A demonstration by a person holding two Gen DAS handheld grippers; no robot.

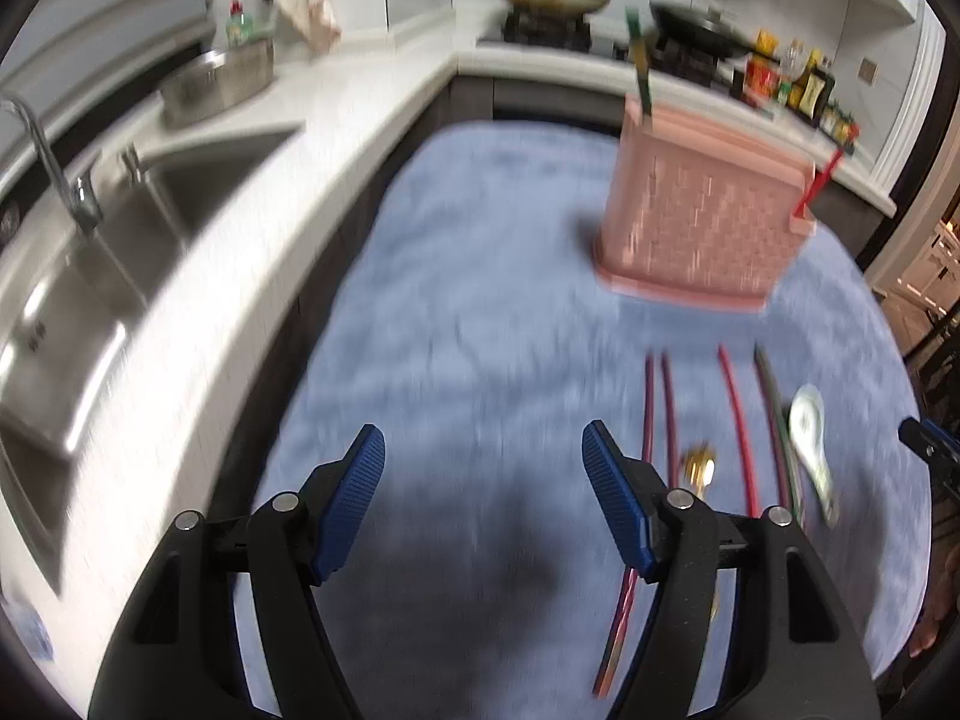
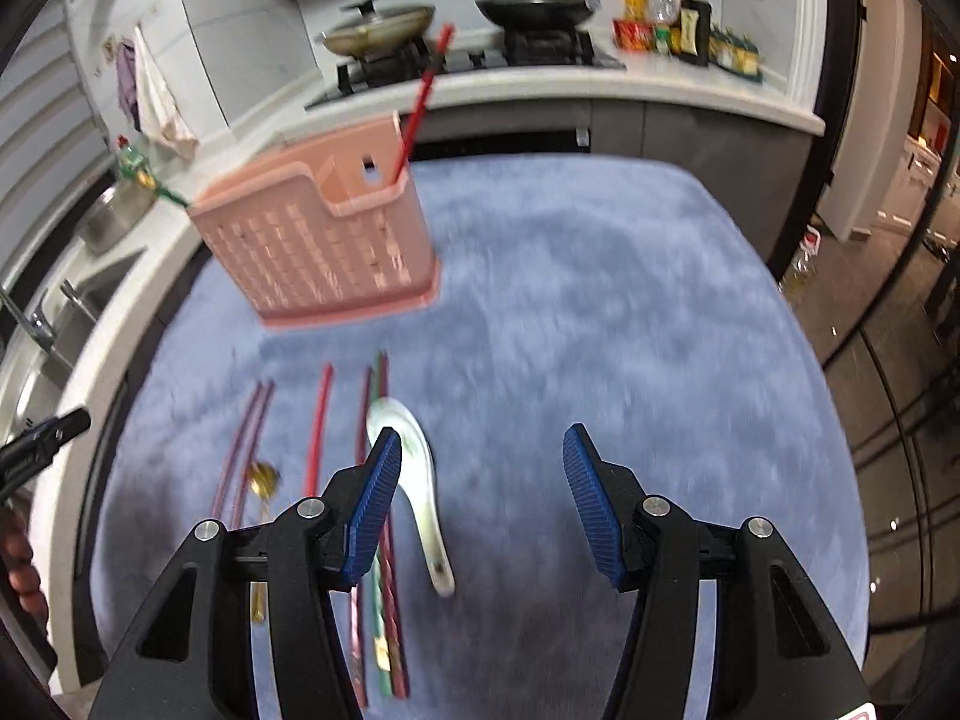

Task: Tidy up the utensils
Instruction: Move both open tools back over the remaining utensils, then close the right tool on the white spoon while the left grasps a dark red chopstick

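Note:
A pink slotted utensil holder point(image 1: 699, 222) point(image 2: 324, 240) stands on the blue cloth, holding a red chopstick point(image 2: 423, 102) point(image 1: 817, 183) and a green one point(image 1: 639, 60). In front of it lie loose chopsticks: a dark red pair point(image 1: 657, 420) point(image 2: 249, 438), a single red one point(image 1: 737, 420) point(image 2: 318, 426) and a green and maroon pair point(image 1: 780, 426) point(image 2: 378, 384), plus a gold spoon point(image 1: 701, 468) point(image 2: 263, 477) and a white ceramic spoon point(image 1: 810, 438) point(image 2: 414, 480). My left gripper point(image 1: 483, 450) is open and empty, left of the utensils. My right gripper point(image 2: 480, 450) is open and empty, just right of the white spoon.
The blue cloth point(image 1: 480, 276) point(image 2: 600, 312) covers the table. A white counter with a steel sink point(image 1: 78, 294) runs along the left. A stove with two woks point(image 2: 456, 18) and sauce bottles point(image 2: 684, 24) stands behind.

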